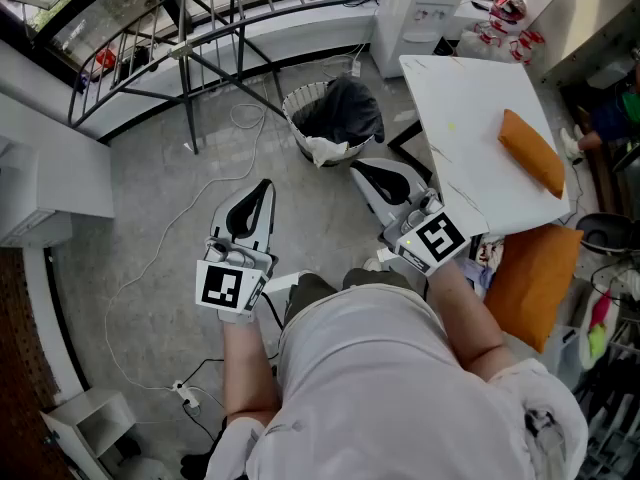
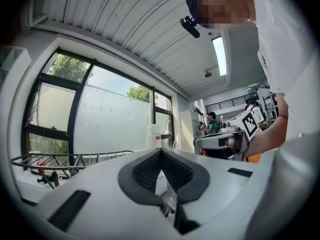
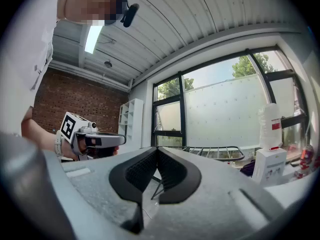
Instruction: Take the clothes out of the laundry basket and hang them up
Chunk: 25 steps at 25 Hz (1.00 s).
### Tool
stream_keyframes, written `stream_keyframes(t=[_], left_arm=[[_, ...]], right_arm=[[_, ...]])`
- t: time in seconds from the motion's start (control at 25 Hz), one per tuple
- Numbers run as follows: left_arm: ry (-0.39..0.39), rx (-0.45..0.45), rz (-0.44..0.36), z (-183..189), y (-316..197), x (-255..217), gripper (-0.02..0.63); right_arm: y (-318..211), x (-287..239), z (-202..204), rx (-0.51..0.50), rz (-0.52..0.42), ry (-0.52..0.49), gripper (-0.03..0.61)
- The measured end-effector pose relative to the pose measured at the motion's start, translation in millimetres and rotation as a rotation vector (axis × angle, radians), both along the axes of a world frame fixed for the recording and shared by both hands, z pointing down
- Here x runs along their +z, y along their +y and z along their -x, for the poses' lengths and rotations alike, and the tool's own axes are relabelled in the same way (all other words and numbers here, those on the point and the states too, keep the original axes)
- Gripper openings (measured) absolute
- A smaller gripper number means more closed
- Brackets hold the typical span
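Right down near the person, at the bottom middle of the head view, are two grippers, one in each hand. The left gripper (image 1: 263,188) is a bit left of the middle and the right gripper (image 1: 358,169) is a bit right of it. Both point out flat over the floor. The left one's fingers (image 2: 145,171) are squeezed tight together with nothing in them. The right one's fingers (image 3: 172,171) are squeezed tight the same way, and they hold nothing too. A thin white cable (image 1: 190,228) wiggles over the grey floor at the left. A little further off, at the upper middle, stands one white laundry basket (image 1: 318,151). One dark heap of clothes (image 1: 350,108) sits in it, and I cannot count the pieces in the heap. The basket is well apart from both grippers. At the right is one white table (image 1: 460,138) with one orange cushion (image 1: 532,153) lying on it, and a second orange pad (image 1: 535,278) sits lower down beside it. Furthest away, at the upper left, is one metal drying rack (image 1: 190,28), and I see nothing hanging on it. I think the job is only at its start, with nothing picked up yet. The next move would be to reach out to the basket, let the fingers spread, and pinch the dark cloth on top.
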<state>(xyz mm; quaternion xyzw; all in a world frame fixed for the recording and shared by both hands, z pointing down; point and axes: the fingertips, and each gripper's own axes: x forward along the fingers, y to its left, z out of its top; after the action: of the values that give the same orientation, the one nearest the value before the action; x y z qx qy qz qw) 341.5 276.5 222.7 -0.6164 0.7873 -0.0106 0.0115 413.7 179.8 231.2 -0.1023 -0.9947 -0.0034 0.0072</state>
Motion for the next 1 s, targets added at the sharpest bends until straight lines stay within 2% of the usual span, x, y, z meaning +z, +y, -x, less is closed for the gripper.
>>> stream_keyframes(t=[0.28,0.4,0.56,0.76,1.0], left_arm=[[0.002,-0.008,0.025,32,34,13,0.000],[0.013,-0.013,0.050,52,51,28,0.000],[0.039,-0.004,0.076,72,61,47,0.002],[0.068,0.011,0.098,89,52,62,0.002],[0.083,0.001,0.145,122,15,91,0.002]], right_arm=[[12,12,22,0.019,0.039,0.031,0.006],[13,19,34,0.058,0.063,0.041,0.006],[14,33,47,0.105,0.049,0.075,0.006],[-7,54,61,0.152,0.097,0.138,0.006],[-61,87,94,0.188,0.139,0.158,0.006]])
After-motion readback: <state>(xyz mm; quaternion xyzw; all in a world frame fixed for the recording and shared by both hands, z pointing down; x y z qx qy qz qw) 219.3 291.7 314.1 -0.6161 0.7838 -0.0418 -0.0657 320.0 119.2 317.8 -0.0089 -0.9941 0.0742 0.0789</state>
